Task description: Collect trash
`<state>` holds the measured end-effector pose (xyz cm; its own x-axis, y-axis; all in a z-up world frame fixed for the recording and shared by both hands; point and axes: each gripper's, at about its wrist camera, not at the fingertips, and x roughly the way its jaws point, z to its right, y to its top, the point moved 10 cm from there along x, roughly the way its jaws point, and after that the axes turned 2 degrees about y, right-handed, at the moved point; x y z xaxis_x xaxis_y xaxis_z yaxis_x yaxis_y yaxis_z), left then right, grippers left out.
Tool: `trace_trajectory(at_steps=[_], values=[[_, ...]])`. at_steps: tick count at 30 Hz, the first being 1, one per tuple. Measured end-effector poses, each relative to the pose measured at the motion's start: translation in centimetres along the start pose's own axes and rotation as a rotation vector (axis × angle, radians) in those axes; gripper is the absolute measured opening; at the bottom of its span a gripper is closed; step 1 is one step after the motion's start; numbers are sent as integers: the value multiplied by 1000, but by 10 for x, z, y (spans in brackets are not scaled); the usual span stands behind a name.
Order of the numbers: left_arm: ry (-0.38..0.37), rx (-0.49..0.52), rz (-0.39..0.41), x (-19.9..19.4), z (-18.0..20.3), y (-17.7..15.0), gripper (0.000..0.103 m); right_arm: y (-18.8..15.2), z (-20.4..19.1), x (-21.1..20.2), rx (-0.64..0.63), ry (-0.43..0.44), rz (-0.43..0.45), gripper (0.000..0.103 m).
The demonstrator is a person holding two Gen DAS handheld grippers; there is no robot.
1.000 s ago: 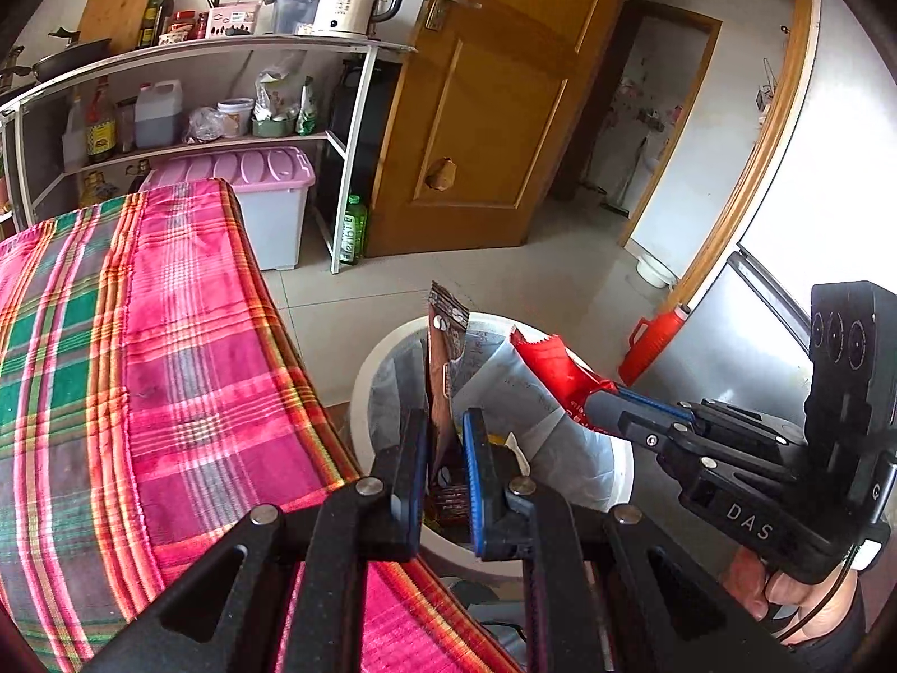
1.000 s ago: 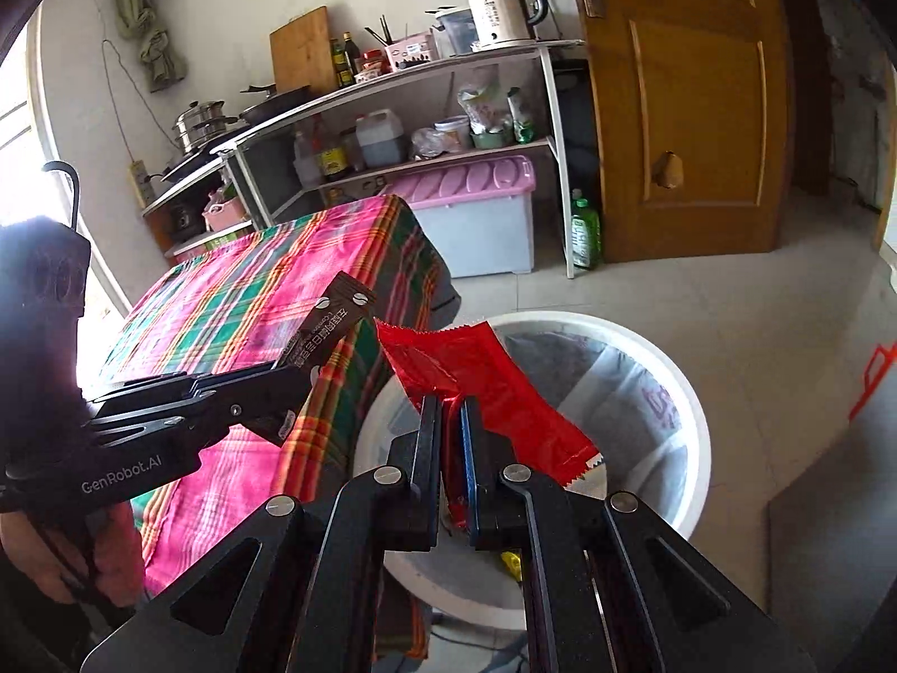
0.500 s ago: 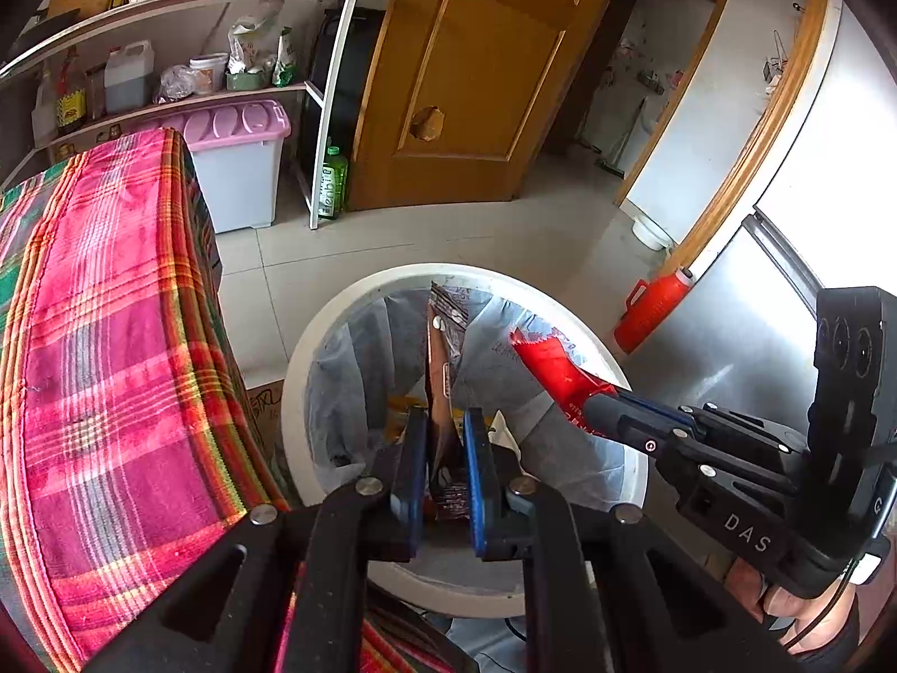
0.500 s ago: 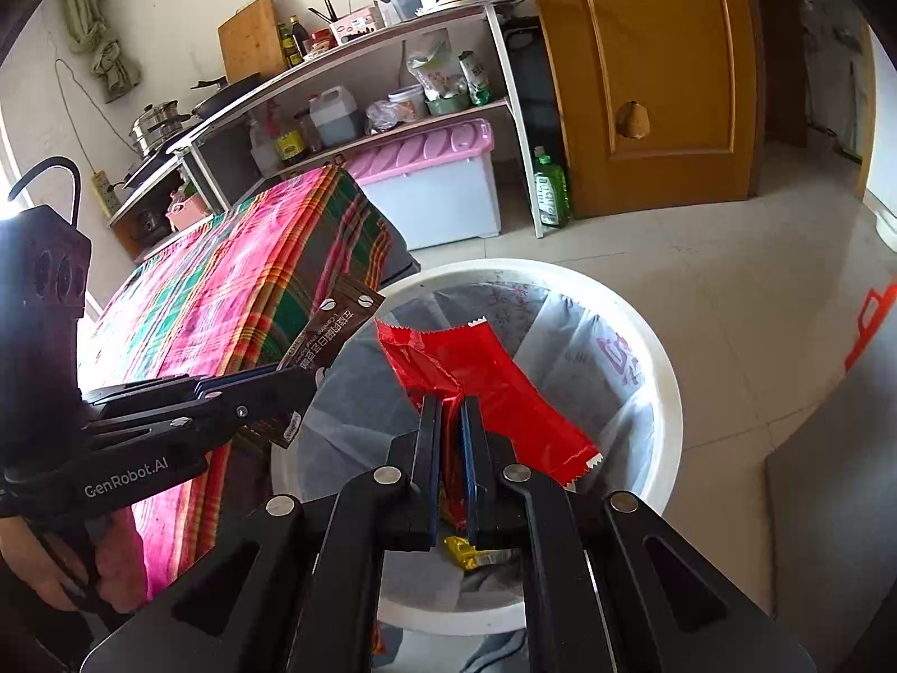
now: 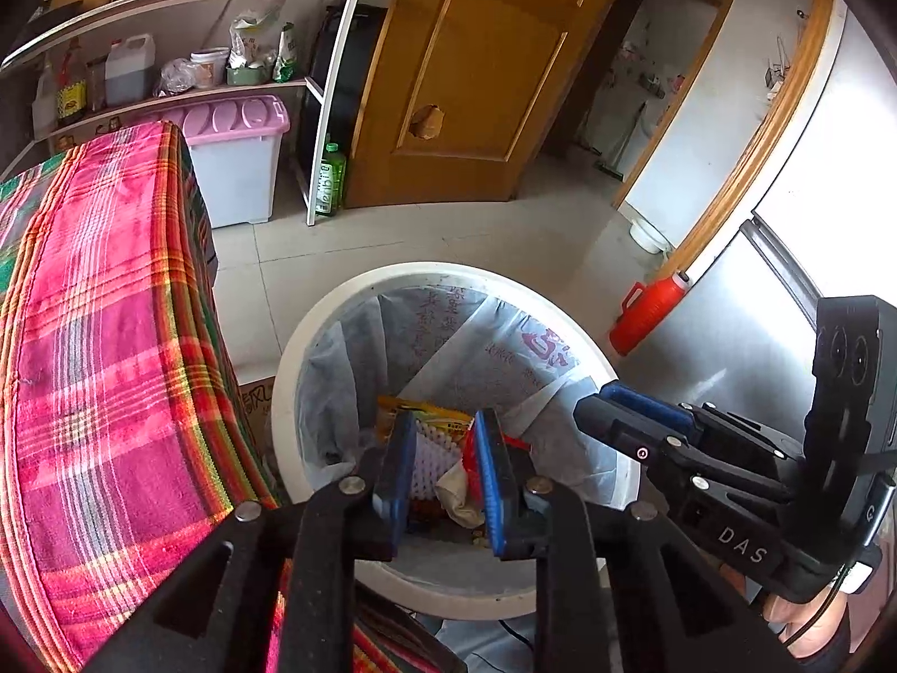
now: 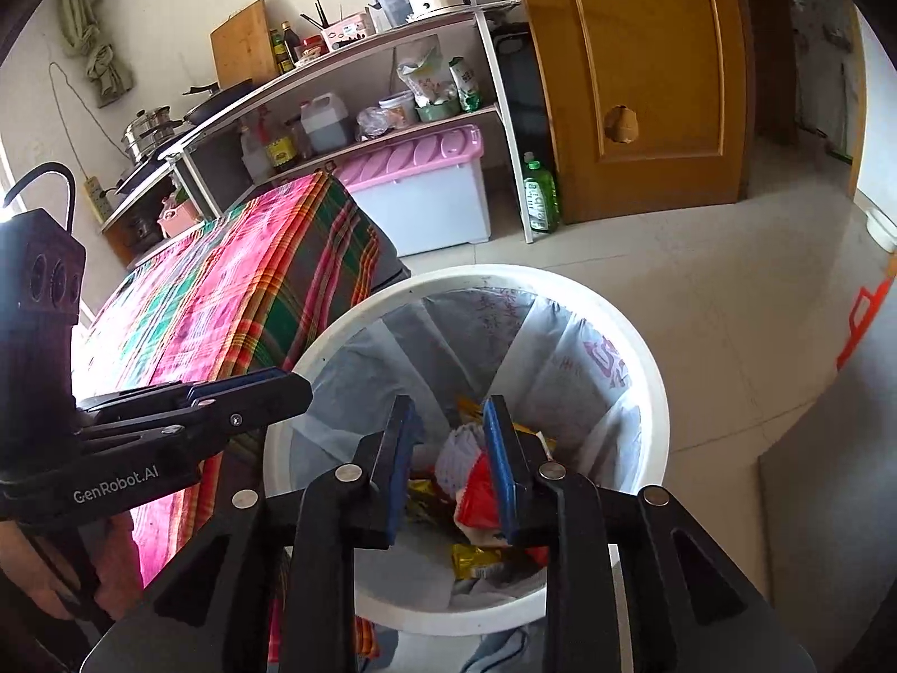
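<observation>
The white trash bin (image 5: 448,275) (image 6: 504,275), lined with a pale bag, stands on the floor beside the table. My left gripper (image 5: 445,432) hangs over its mouth with its jaws opening and nothing between the pads. My right gripper (image 6: 448,420) is over the bin too, jaws opening, gripping nothing. A red wrapper (image 6: 476,499) lies loose in the bin on a white foam net (image 6: 457,448) and yellow wrappers (image 6: 476,558). The brown wrapper cannot be made out. Each gripper shows in the other's view: right gripper (image 5: 594,409), left gripper (image 6: 291,387).
A table under a pink plaid cloth (image 5: 101,336) borders the bin on the left. A red thermos (image 5: 650,308) stands by the steel fridge (image 5: 729,325) on the right. Beyond lie tiled floor, a pink-lidded box (image 5: 235,162), a green bottle (image 5: 331,179) and a wooden door (image 5: 476,73).
Both grippers have come down over the bin and opened. The brown wrapper has left the left jaws and the red wrapper has dropped from the right jaws into the bin.
</observation>
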<state>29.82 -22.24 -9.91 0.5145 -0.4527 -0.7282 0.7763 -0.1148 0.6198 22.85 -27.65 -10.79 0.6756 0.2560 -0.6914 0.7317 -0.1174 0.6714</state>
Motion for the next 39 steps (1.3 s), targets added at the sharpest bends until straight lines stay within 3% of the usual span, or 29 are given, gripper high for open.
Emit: trace_trajectory(at_steps=[14, 18, 21, 39], values=[[29, -2, 86, -55, -15, -13, 26, 1, -35, -40, -39, -27, 71, 27], [45, 7, 122, -77, -18, -20, 32, -1, -51, -53, -61, -25, 96, 31], [52, 8, 146, -91, -21, -25, 40, -6, -64, -58, -77, -11, 101, 38], [121, 45, 244, -159, -26, -71, 47, -48, -116, -113, -149, -51, 177, 40]])
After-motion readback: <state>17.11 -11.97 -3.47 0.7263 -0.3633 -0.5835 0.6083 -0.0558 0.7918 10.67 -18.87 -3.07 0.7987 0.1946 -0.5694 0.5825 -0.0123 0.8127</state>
